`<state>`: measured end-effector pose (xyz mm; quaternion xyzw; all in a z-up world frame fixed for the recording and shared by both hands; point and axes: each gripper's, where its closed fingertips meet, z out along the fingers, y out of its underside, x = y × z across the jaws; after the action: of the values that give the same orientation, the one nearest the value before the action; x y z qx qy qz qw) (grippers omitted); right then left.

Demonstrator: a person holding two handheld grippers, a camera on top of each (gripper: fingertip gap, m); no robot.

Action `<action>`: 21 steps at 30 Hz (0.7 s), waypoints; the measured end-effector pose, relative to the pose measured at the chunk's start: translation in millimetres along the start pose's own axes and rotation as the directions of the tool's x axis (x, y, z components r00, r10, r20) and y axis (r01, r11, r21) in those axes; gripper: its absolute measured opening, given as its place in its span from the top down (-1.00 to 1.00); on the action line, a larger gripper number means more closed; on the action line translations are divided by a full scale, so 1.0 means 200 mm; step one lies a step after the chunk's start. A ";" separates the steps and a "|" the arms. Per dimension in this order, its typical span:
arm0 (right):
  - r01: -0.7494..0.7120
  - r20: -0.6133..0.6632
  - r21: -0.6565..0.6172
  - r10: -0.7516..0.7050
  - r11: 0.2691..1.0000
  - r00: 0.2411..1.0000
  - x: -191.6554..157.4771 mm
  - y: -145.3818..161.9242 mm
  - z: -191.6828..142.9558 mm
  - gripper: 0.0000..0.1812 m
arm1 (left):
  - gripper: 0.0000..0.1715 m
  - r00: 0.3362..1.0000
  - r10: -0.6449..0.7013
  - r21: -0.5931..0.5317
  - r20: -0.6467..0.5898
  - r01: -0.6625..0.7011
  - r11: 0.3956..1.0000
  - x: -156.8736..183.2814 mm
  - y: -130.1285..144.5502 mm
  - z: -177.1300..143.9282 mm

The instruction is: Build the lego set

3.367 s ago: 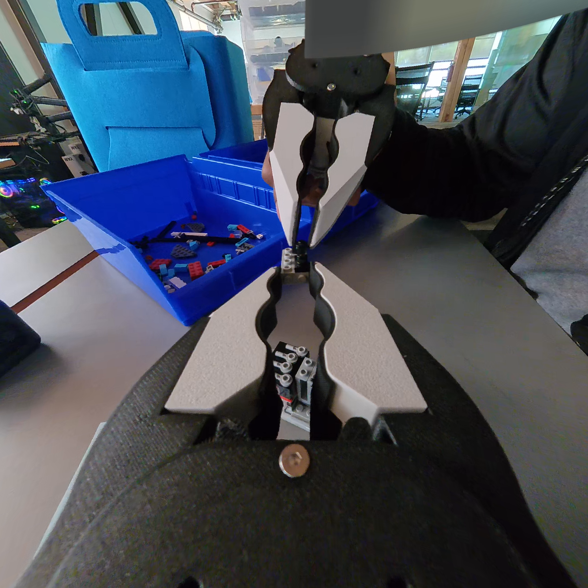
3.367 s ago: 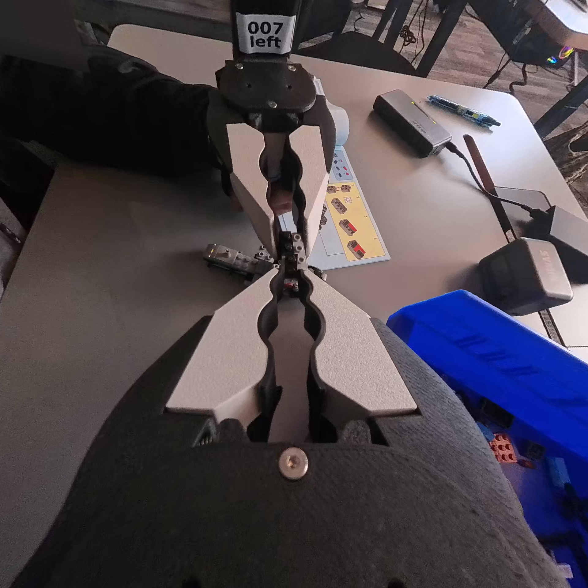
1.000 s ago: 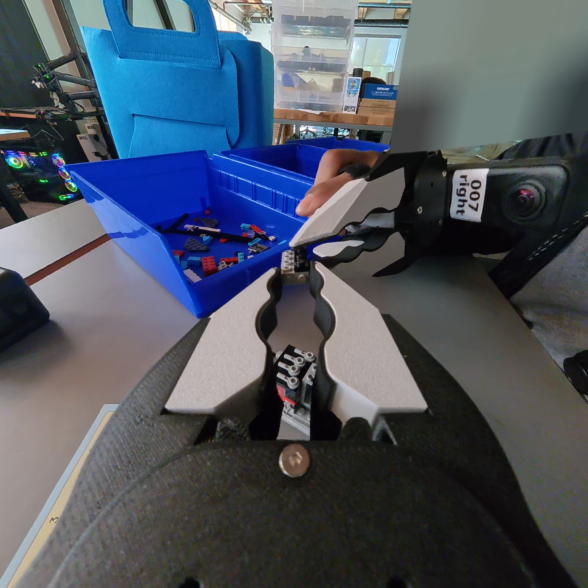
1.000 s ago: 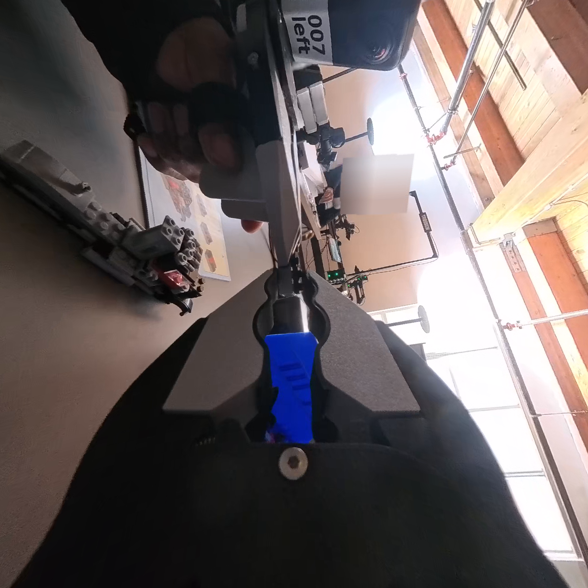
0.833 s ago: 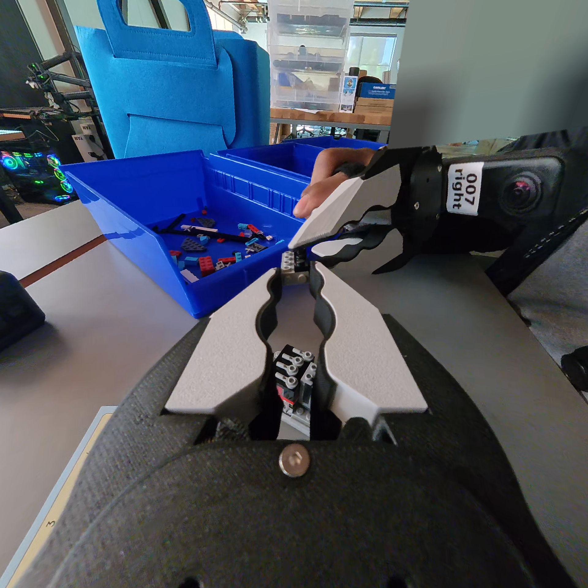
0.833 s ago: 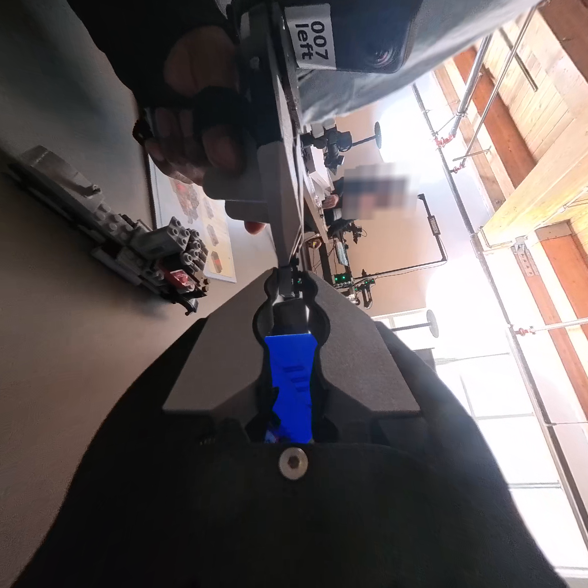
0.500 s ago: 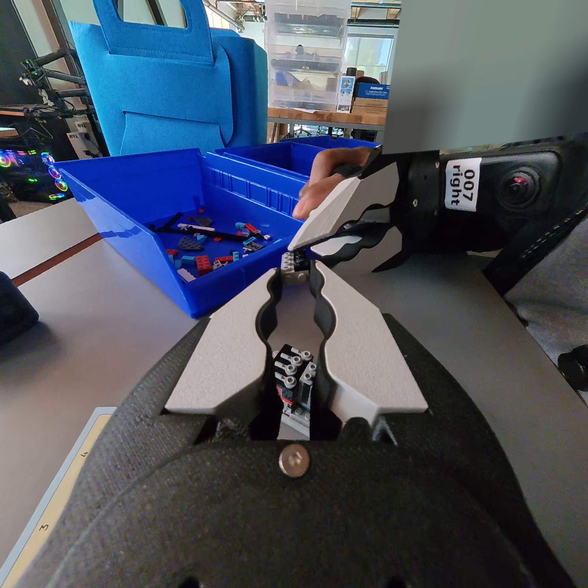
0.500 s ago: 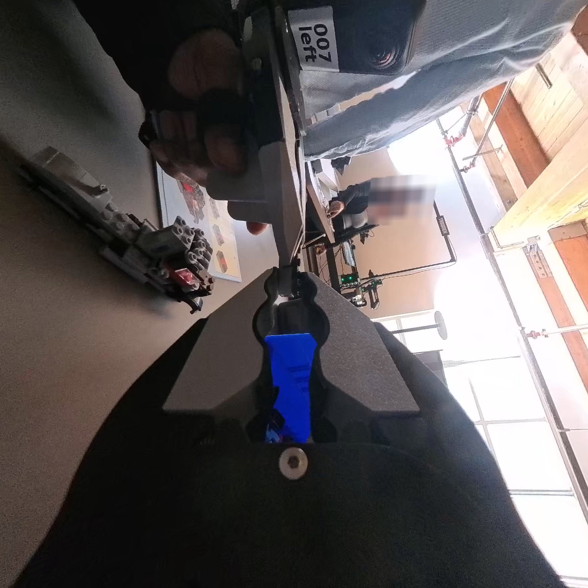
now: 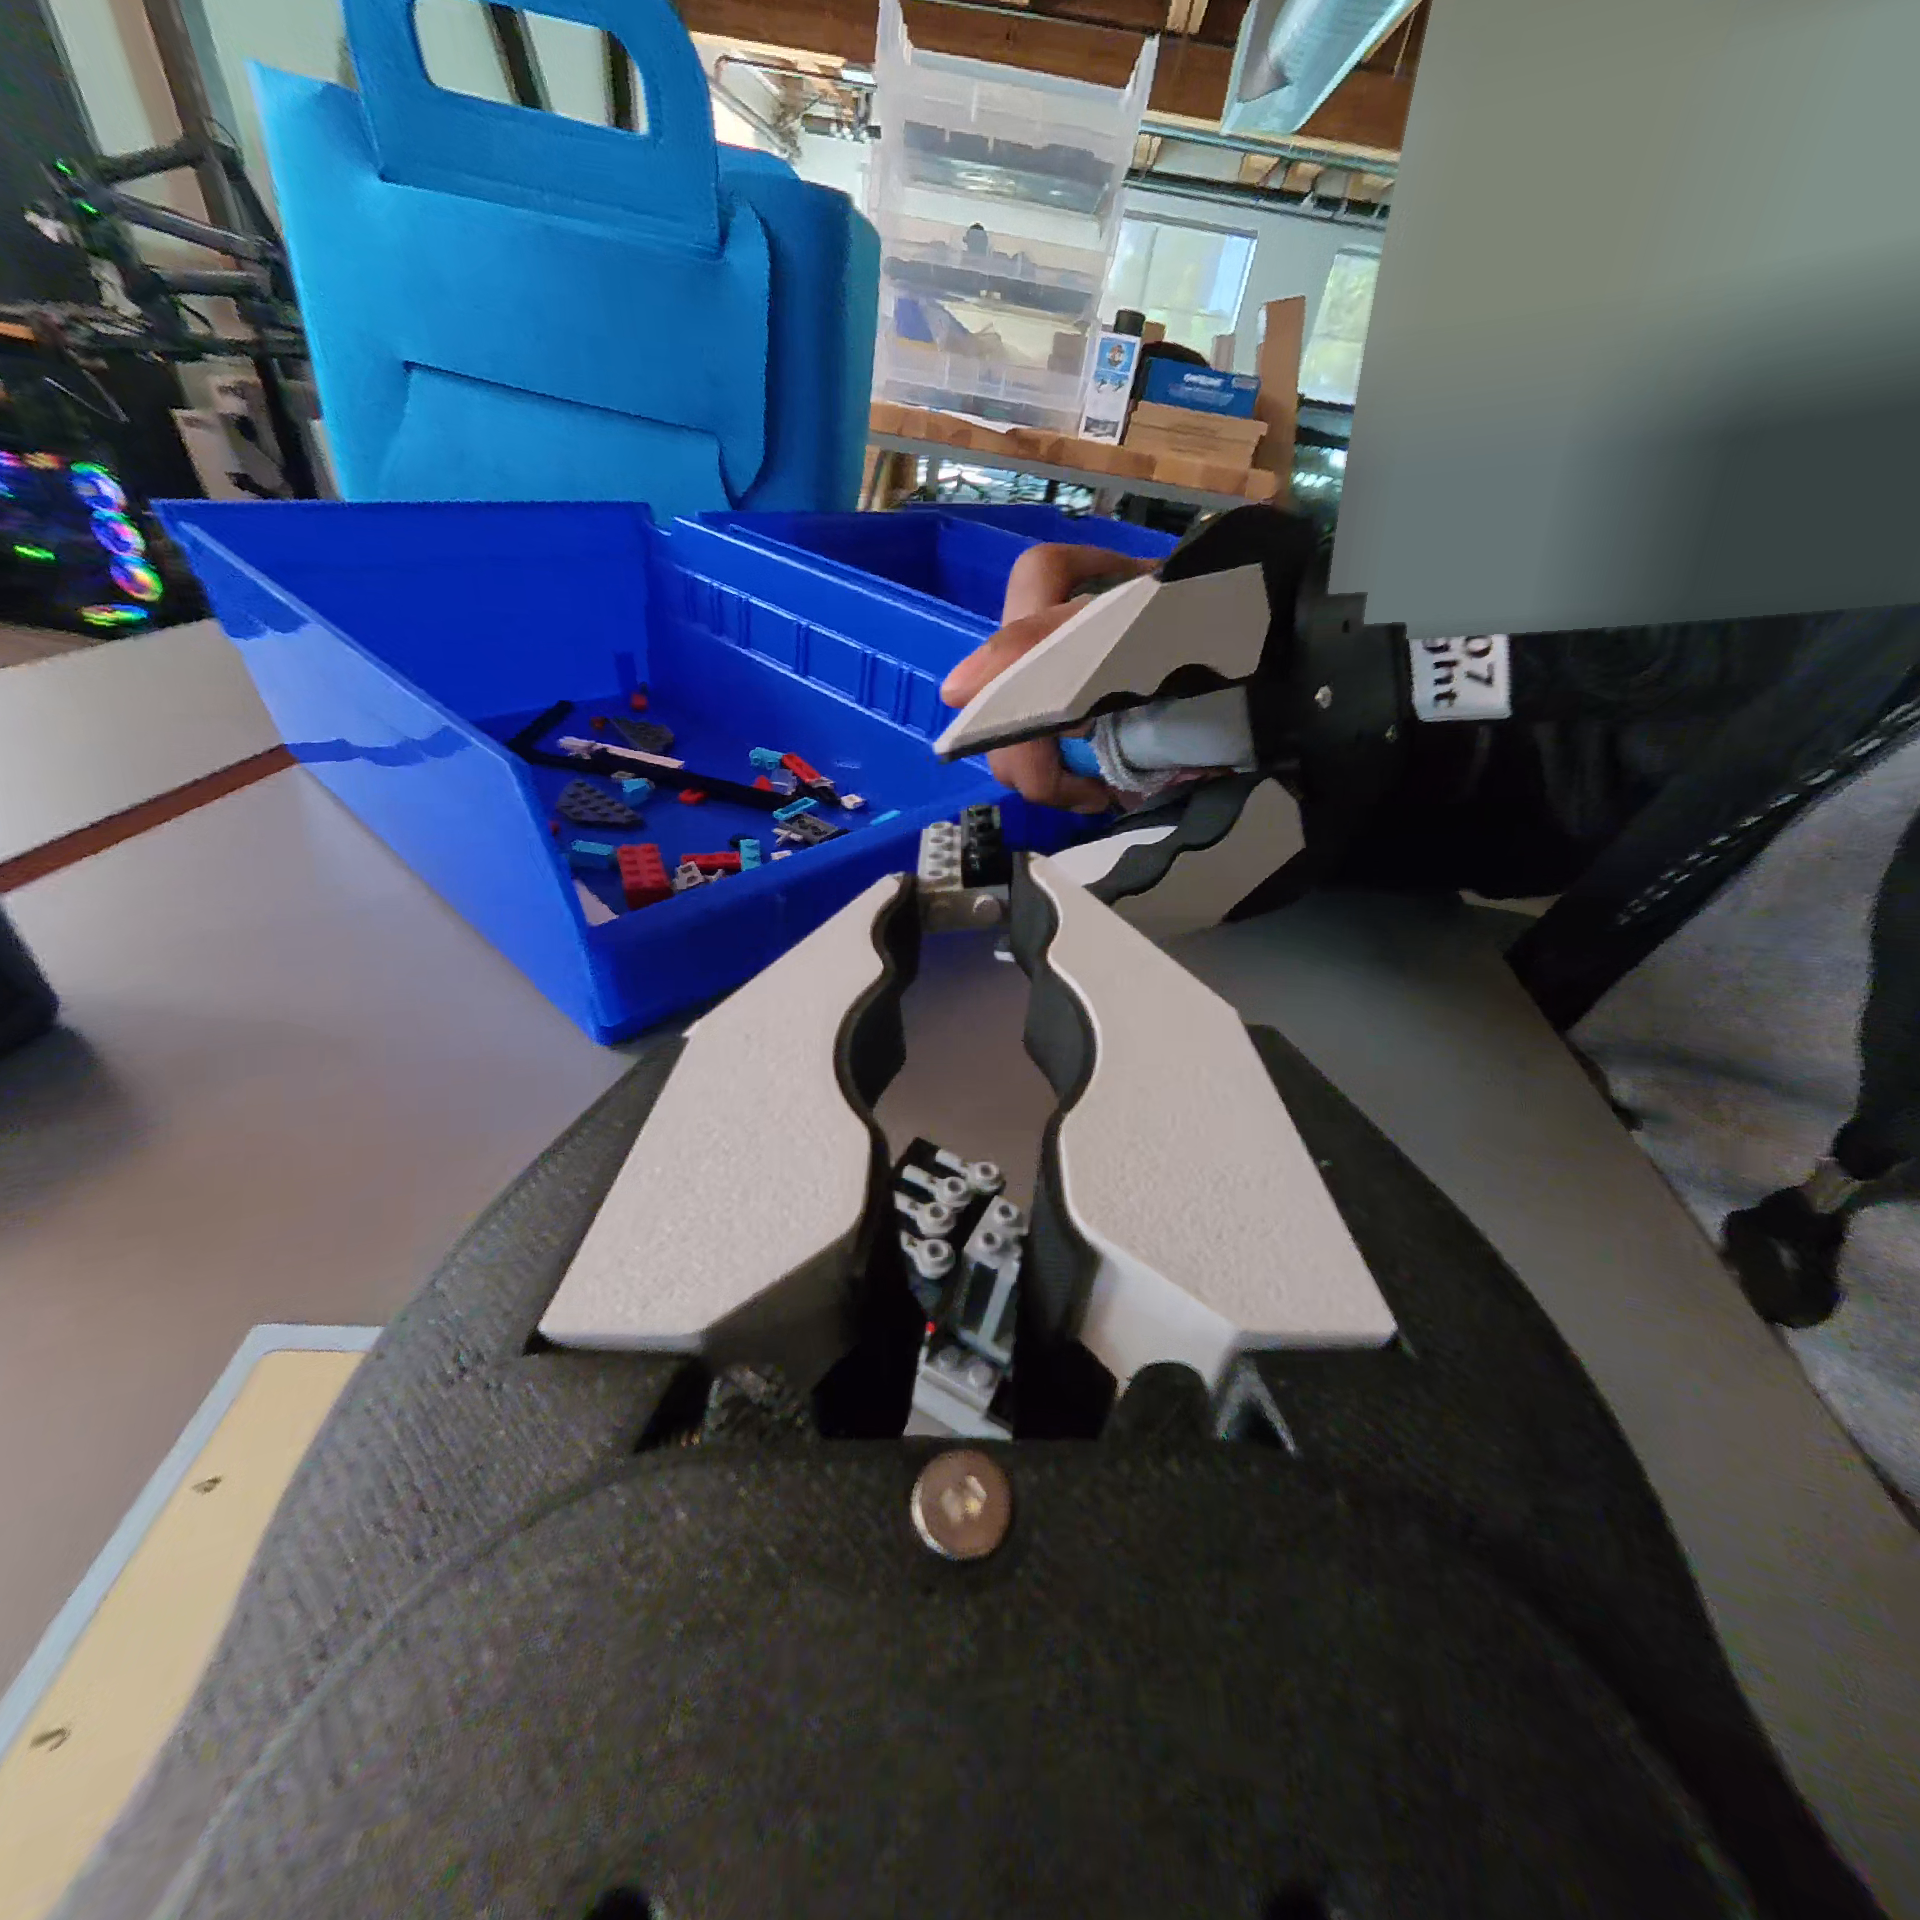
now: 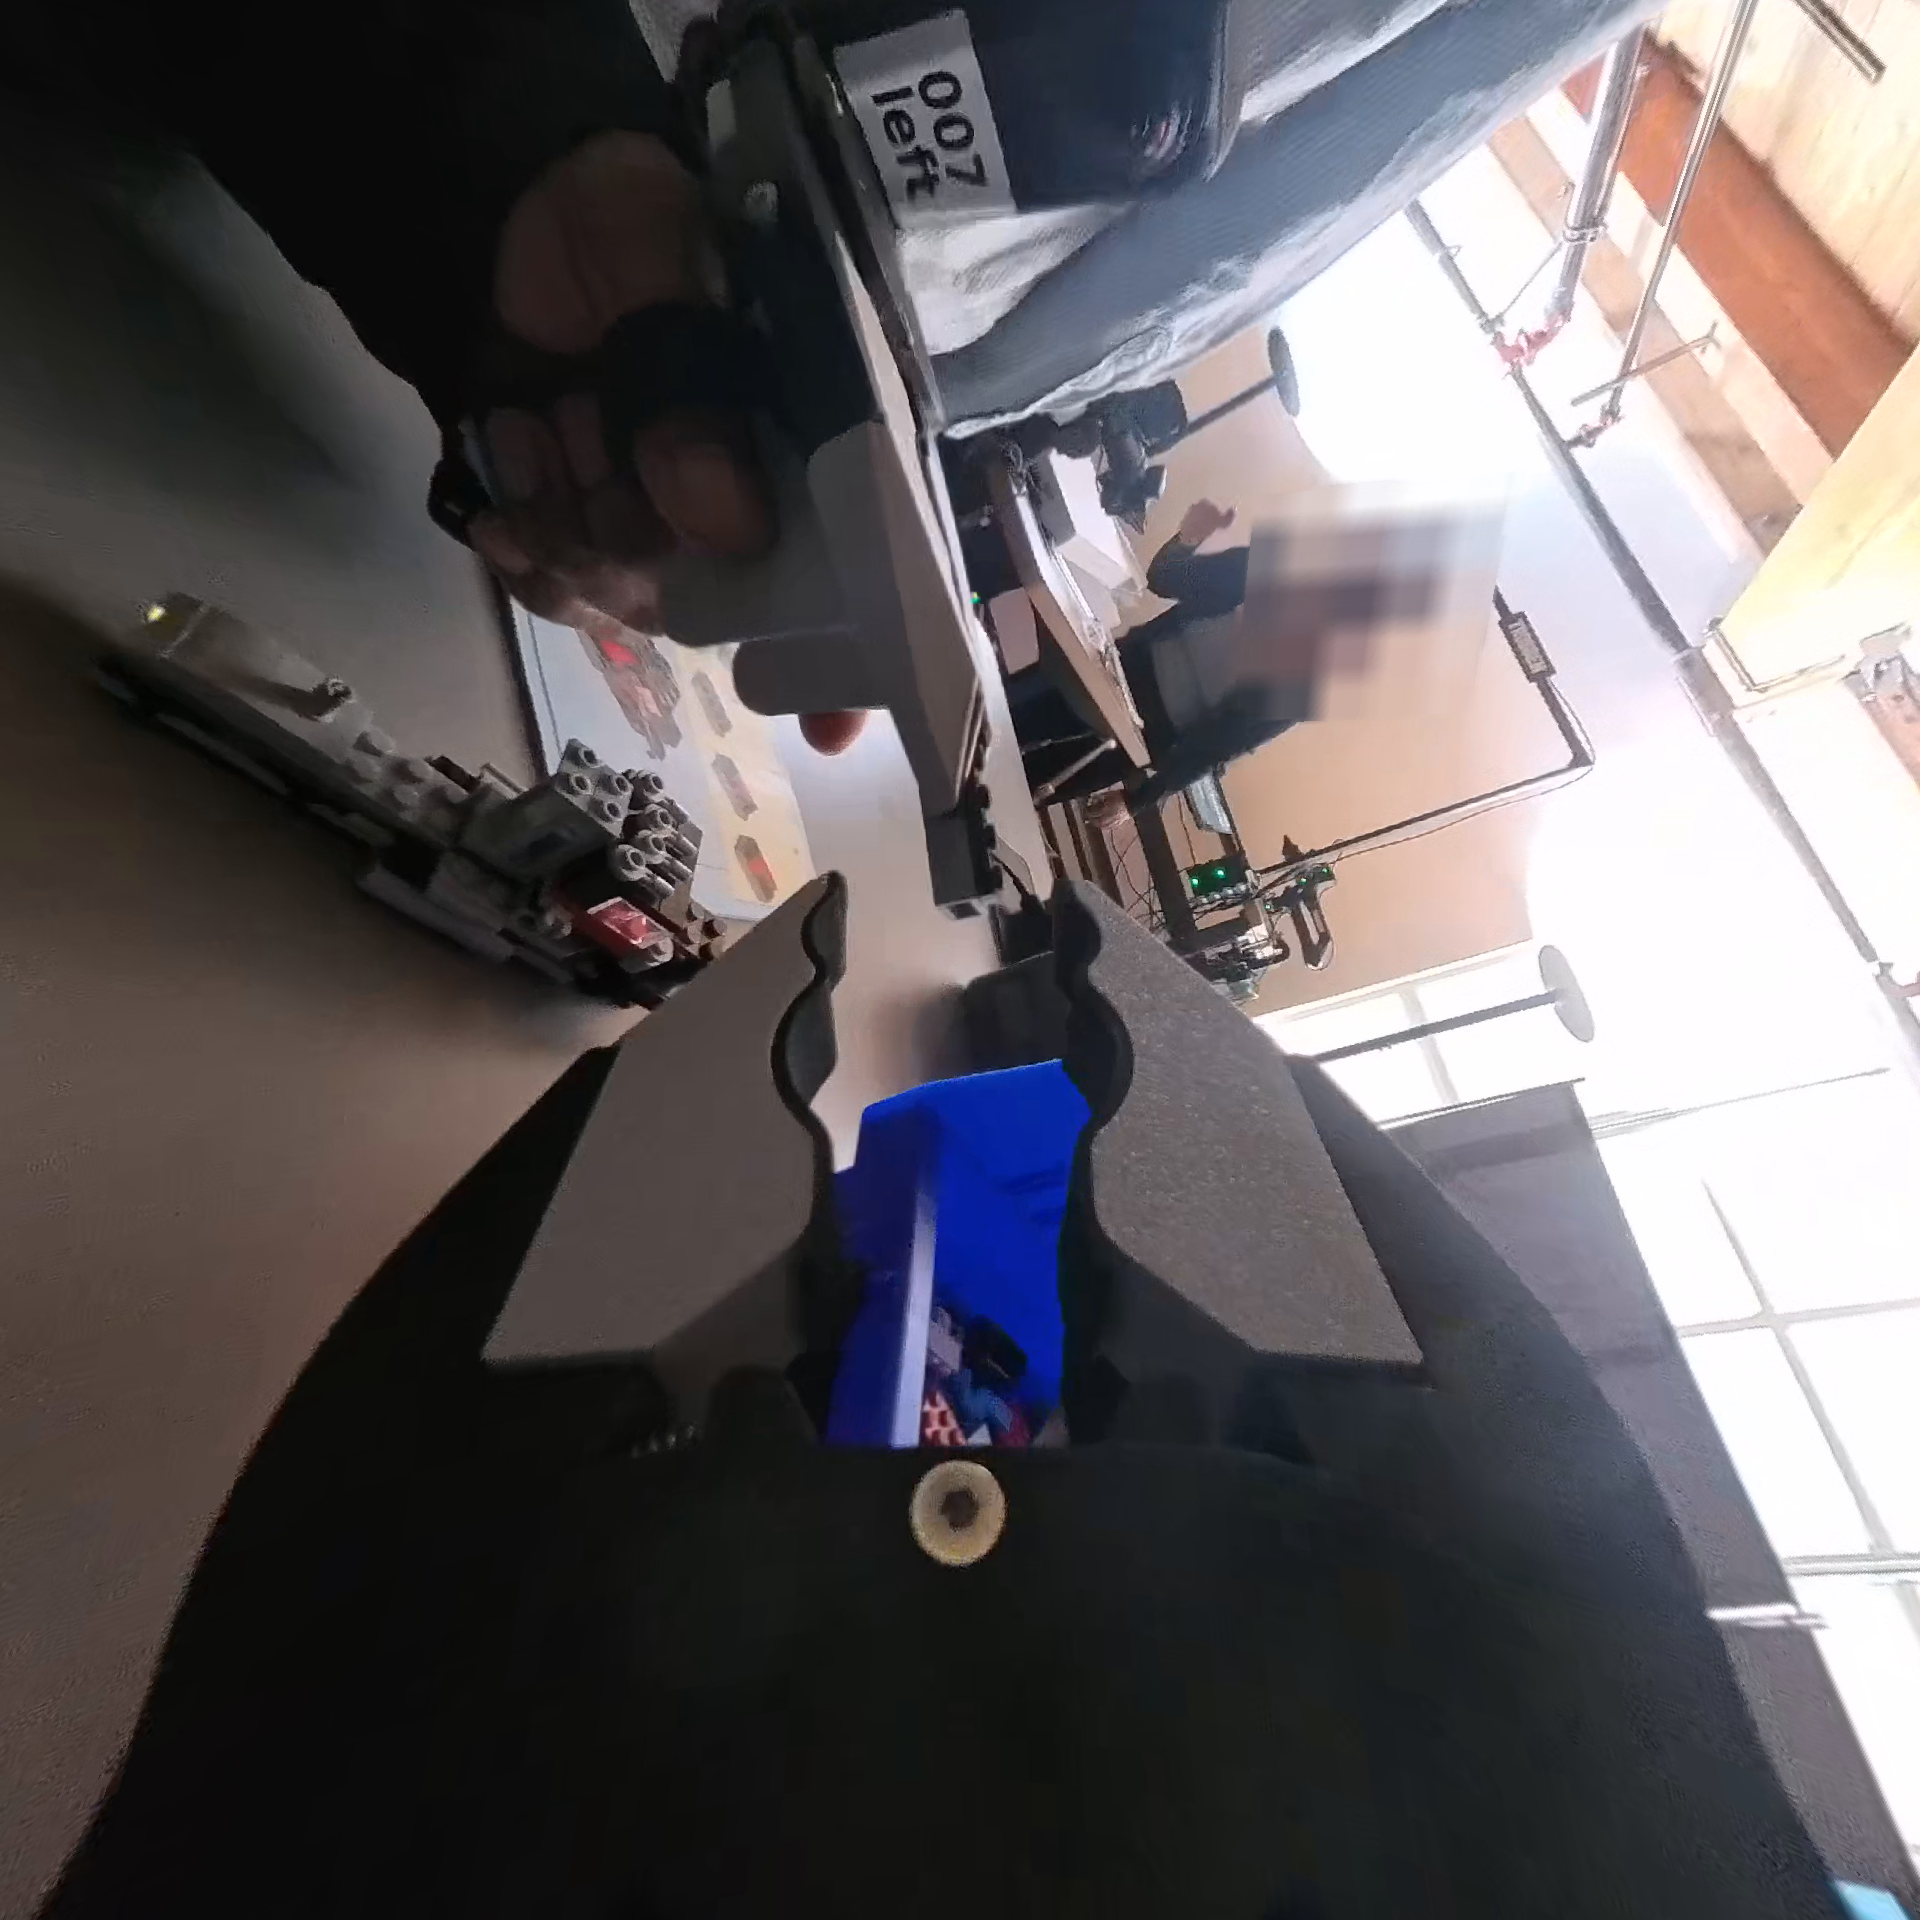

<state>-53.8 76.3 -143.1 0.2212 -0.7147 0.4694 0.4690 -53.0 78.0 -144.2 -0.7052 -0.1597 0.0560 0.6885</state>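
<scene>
My left gripper (image 9: 964,891) is shut on a small grey and black lego piece (image 9: 961,857), held above the table. A partly built grey model (image 9: 956,1247) lies on the table below it, seen through the gap between the fingers. My right gripper (image 10: 951,899) is open and empty, rolled on its side. Its tips sit on either side of the small piece (image 10: 961,868), just short of it. The left gripper (image 10: 956,810) shows edge-on there. In the left wrist view the right gripper (image 9: 1023,805) comes in from the right, with its jaws apart. The model (image 10: 540,831) also shows at left.
A blue bin (image 9: 416,727) with several loose lego parts stands behind the grippers; it also shows in the right wrist view (image 10: 966,1164). A blue felt bag (image 9: 540,312) stands behind it. An instruction sheet (image 10: 707,748) lies beside the model. A person's sleeve (image 9: 1662,769) is at right. My two grippers' fingertips are within a few centimetres of each other.
My right gripper has opened and let go of the small piece, then drawn back slightly. My left gripper still holds the piece and has hardly moved.
</scene>
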 end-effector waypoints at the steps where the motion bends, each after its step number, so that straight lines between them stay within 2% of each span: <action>1: -0.005 0.002 0.008 0.005 1.000 1.000 0.00 0.00 0.00 0.57 | 0.80 0.999 -0.027 0.009 -0.020 0.027 1.000 0.01 0.00 0.00; 6: -0.041 0.003 0.046 0.041 0.998 0.999 0.02 -0.03 -0.01 0.67 | 0.80 0.974 -0.190 0.038 -0.125 0.196 0.980 0.05 -0.03 0.00; 12: -0.090 0.020 0.095 0.089 0.991 0.996 0.04 -0.06 -0.02 0.69 | 0.80 0.893 -0.396 0.007 -0.213 0.407 0.914 0.06 -0.02 0.00; 16: -0.123 0.058 0.122 0.116 0.985 0.991 0.02 -0.08 -0.02 0.83 | 0.80 0.845 -0.471 -0.011 -0.255 0.484 0.875 0.08 -0.02 0.00; 21: -0.153 0.086 0.122 0.143 0.981 0.986 0.02 -0.07 -0.02 0.84 | 0.81 0.808 -0.529 -0.029 -0.260 0.541 0.841 0.07 -0.01 0.00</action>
<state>-42.2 73.7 -132.5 0.2152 -0.7150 0.5392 0.3896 -40.4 82.7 -140.4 -0.6167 -0.2593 -0.2283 0.7073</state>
